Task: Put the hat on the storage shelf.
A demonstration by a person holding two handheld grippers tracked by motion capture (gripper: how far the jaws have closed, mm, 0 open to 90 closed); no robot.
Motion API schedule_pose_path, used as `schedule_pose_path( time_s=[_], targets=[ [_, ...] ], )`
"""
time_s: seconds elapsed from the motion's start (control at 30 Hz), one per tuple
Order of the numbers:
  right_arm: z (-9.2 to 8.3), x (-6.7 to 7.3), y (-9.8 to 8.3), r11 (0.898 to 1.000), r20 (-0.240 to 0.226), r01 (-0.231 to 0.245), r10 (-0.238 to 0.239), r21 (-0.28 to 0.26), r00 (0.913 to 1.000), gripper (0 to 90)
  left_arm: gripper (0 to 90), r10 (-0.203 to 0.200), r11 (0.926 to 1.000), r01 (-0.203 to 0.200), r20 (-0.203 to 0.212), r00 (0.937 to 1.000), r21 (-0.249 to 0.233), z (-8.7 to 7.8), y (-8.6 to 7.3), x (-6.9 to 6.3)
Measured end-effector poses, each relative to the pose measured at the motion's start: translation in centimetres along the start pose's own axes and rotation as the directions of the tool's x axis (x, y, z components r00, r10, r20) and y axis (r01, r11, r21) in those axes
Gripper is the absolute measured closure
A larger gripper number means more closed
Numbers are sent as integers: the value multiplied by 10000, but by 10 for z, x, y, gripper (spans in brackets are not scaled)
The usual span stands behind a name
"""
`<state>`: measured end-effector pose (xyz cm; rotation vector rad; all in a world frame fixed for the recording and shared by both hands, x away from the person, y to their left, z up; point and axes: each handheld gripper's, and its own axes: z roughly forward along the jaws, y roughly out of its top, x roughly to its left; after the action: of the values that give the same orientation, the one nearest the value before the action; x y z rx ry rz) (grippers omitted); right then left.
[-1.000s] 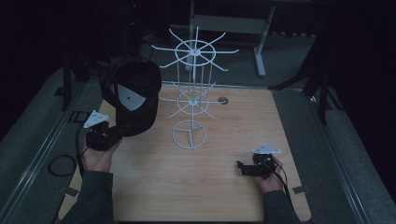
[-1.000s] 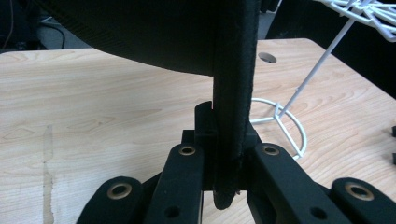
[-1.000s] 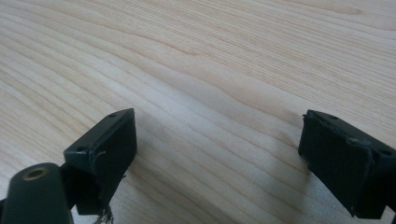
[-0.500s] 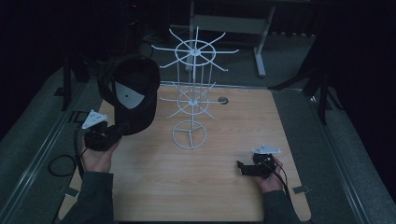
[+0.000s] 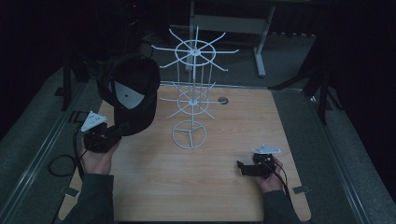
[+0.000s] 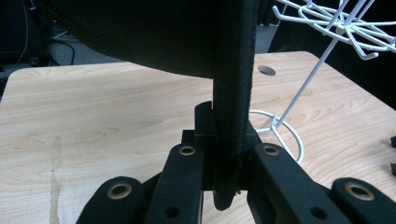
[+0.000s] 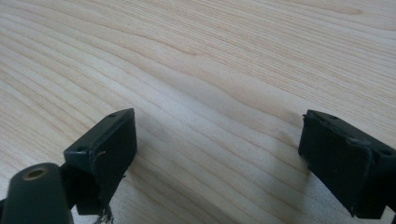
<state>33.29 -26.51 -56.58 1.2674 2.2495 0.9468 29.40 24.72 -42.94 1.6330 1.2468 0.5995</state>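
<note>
A pale wooden table [image 5: 196, 196] fills a dim room, its far edge marked by a small round hole [image 5: 223, 100]. Near the middle stands a white wire display rack [image 5: 192, 95], two tiers of spoked hooks above a ring base that rests on the wood.

Left of the rack, a black cap [image 5: 133, 95] is held up off the table, its crown level with the rack's lower hooks and close beside them, though whether cloth and wire touch cannot be told. A pale label shows inside the cap. The left gripper [image 5: 114, 133], in the person's left hand [image 5: 95, 158], sits below and in front of the cap and grips it from underneath. In the left gripper view, its black jaws are clamped tight on the cap's [image 6: 196, 42] stiff brim edge, which stands upright between them, with the rack's [image 6: 327, 28] hooks off to the upper right.

At the near right of the table, well apart from cap and rack, the right gripper [image 5: 243, 168] lies low over the wood in the right hand [image 5: 271, 179]. The right gripper view shows its jaws spread wide, with bare wood grain between them.
</note>
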Motion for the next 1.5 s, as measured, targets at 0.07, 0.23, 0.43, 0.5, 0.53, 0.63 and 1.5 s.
schedule_pose_path(
  time_s=[0.07,0.23,0.43,0.5,0.53,0.63,1.5],
  targets=[
    [0,0,0,10000,1,4,-4,0,10000,113,864,-12,10000,12,9,10000,-18,-1,0,0],
    [0,0,0,10000,3,14,-14,-4,10000,113,864,33,10000,-33,-6,10000,-65,-3,0,-1],
    [0,0,0,10000,2,12,-12,-2,10000,113,864,35,9999,-34,67,10000,-133,-4,2,-3],
    [0,0,0,10000,1,8,-8,-13,10000,113,864,50,9998,-49,71,10000,-189,-5,2,-4],
    [0,0,0,10000,0,0,0,-9,10000,113,864,67,9997,-66,62,10000,-223,-6,2,-5],
    [0,0,0,10000,0,1,-1,-7,10000,113,864,87,9996,-85,63,9999,-279,-7,4,-6],
    [0,0,0,10000,4,13,-13,-7,10000,113,864,327,9962,-351,-319,9990,-801,-20,11,-12]
  ],
)
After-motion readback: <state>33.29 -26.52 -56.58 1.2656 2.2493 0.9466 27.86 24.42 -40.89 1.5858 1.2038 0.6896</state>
